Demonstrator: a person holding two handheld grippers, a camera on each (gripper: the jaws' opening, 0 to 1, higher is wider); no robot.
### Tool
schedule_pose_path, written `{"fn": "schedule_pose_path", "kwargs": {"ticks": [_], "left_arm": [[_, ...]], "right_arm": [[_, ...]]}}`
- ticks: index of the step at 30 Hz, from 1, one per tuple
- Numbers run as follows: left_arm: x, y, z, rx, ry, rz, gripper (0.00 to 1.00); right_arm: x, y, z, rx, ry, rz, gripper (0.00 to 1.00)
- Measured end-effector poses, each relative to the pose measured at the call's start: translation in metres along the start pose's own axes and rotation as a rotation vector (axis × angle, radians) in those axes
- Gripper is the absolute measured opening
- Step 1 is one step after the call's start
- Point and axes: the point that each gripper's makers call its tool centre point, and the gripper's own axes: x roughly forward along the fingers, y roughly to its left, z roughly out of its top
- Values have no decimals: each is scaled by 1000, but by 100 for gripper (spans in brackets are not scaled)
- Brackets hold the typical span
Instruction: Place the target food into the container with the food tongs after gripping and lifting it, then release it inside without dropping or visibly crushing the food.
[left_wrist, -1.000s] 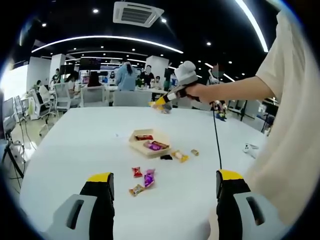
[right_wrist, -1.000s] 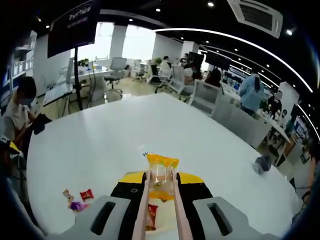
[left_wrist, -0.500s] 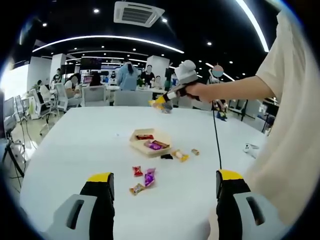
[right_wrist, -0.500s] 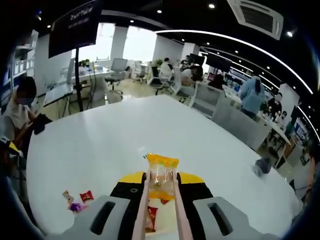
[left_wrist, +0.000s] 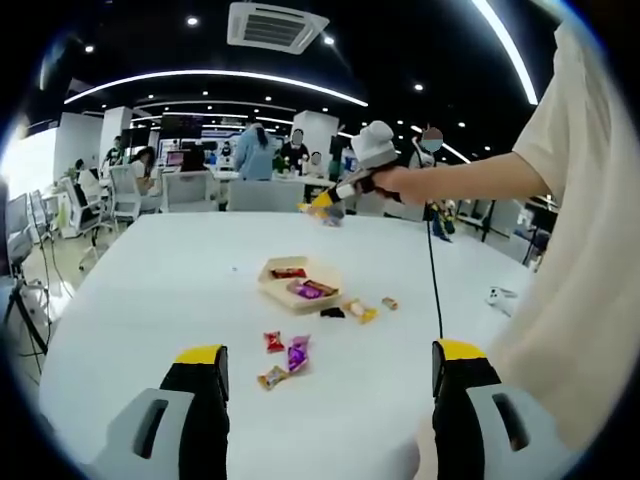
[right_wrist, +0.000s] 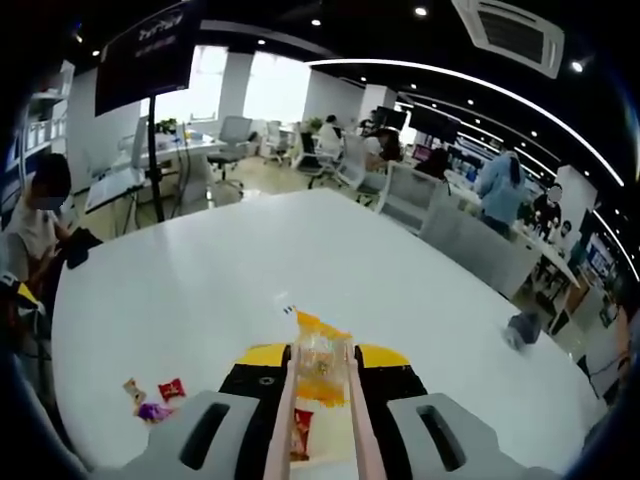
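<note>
Snack packet (right_wrist: 320, 355), yellow-orange, pinched between tongs (right_wrist: 288, 420) that the right gripper (right_wrist: 318, 400) clamps shut; it now tilts and sits slightly lower at the tong tips than half a second ago. Left gripper (left_wrist: 325, 400): jaws wide apart, holding nothing, unchanged. On the table (left_wrist: 150, 290), left to right: loose candies (left_wrist: 285, 358); container (left_wrist: 298, 284) with wrapped sweets inside; more candies (left_wrist: 362, 312) just beside it. In the left gripper view the right gripper (left_wrist: 335, 203) hovers above the container, well clear of it.

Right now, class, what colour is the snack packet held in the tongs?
Yellow-orange with a clear middle: snack packet, seen best in the right gripper view.
</note>
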Motion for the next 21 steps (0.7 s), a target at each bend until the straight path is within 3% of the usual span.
{"fn": "schedule_pose_path", "kwargs": {"ticks": [13,21], "left_arm": [[1,-1,2,6,-3,-2,83],[1,-2,4,9,-12,-5,83]], "right_arm": [[-2,-2,0,13,-5,-3,25],[-11,-3,-11,39,6,-9,25]]}}
